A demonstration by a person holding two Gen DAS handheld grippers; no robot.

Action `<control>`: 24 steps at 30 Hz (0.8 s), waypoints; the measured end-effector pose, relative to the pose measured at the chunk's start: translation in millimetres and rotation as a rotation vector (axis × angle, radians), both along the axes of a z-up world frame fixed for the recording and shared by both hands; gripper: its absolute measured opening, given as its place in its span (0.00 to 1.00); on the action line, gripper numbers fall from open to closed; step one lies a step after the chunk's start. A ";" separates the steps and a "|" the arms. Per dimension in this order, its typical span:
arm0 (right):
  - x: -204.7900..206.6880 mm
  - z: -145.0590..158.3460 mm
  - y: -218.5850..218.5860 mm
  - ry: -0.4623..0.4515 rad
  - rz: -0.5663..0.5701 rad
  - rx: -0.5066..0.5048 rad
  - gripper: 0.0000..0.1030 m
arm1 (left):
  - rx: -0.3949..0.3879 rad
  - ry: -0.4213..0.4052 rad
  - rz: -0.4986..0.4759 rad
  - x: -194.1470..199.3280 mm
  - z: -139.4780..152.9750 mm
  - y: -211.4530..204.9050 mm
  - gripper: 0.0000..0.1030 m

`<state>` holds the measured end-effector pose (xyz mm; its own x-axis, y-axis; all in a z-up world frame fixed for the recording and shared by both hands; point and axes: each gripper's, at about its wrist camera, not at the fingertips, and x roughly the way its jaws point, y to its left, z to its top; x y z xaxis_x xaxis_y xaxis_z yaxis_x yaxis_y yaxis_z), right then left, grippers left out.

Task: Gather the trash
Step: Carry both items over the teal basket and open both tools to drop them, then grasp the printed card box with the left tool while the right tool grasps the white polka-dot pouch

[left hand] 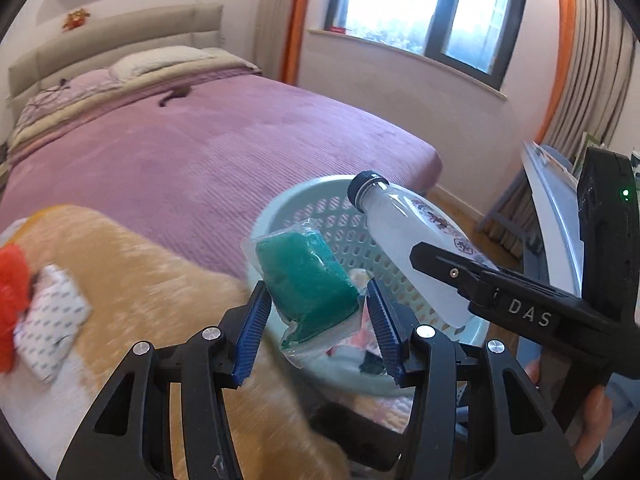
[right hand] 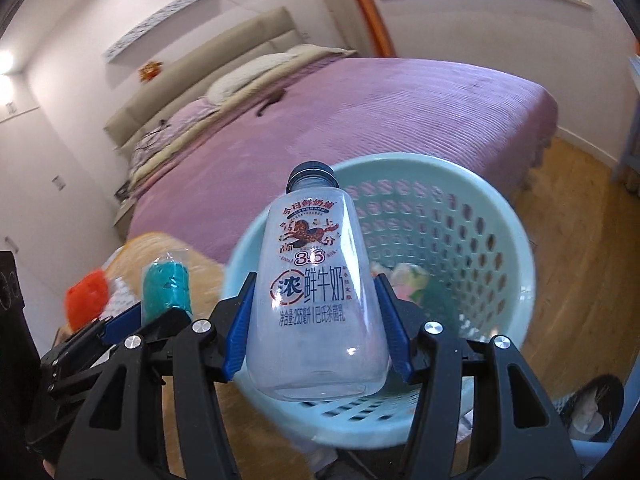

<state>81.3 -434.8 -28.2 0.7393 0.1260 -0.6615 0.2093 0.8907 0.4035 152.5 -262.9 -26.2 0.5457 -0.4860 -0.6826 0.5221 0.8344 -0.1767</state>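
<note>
My left gripper (left hand: 318,312) is shut on a clear packet with a green sponge-like block (left hand: 306,280) and holds it over the near rim of a pale green perforated basket (left hand: 320,208). My right gripper (right hand: 316,312) is shut on an empty clear milk bottle (right hand: 316,292) with a dark cap, above the same basket (right hand: 460,240). The bottle also shows in the left wrist view (left hand: 416,248), and the green packet in the right wrist view (right hand: 166,286). Some crumpled trash (right hand: 404,276) lies in the basket.
A bed with a purple cover (left hand: 192,152) stands behind the basket. A tan fluffy blanket (left hand: 160,280) carries a patterned white packet (left hand: 52,320) and an orange thing (left hand: 12,300). Wooden floor (right hand: 580,216) lies to the right. A window (left hand: 432,8) is beyond.
</note>
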 end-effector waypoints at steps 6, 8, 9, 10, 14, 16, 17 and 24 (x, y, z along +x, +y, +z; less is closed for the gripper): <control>3.6 -20.6 -27.2 0.055 -0.066 0.081 0.57 | 0.028 0.018 -0.046 7.6 -7.9 -17.6 0.64; -1.4 -21.1 -28.4 0.053 -0.068 0.083 0.57 | 0.013 0.013 -0.051 2.4 -5.8 -10.8 0.65; -4.1 -20.3 -27.8 0.049 -0.066 0.083 0.57 | 0.007 0.010 -0.049 1.9 -4.8 -8.8 0.67; -6.4 -19.2 -26.8 0.045 -0.065 0.083 0.57 | 0.001 0.007 -0.046 -0.7 -3.7 -3.8 0.68; -14.5 -8.2 -16.9 0.019 -0.044 0.077 0.57 | -0.029 -0.006 -0.017 -13.9 4.8 18.2 0.68; -20.4 1.2 -4.5 -0.002 -0.019 0.062 0.57 | -0.041 -0.015 -0.003 -21.5 10.1 26.7 0.68; -22.2 6.7 1.1 -0.012 -0.007 0.058 0.57 | -0.055 -0.023 0.011 -27.6 13.9 37.4 0.68; -32.1 47.0 69.0 -0.099 0.135 -0.037 0.57 | -0.103 -0.086 0.110 -59.4 41.1 91.5 0.68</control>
<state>49.2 -365.8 18.8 0.7792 0.2057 -0.5920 0.0474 0.9225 0.3830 93.1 -171.5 14.9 0.6536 -0.4852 -0.5808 0.4457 0.8670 -0.2228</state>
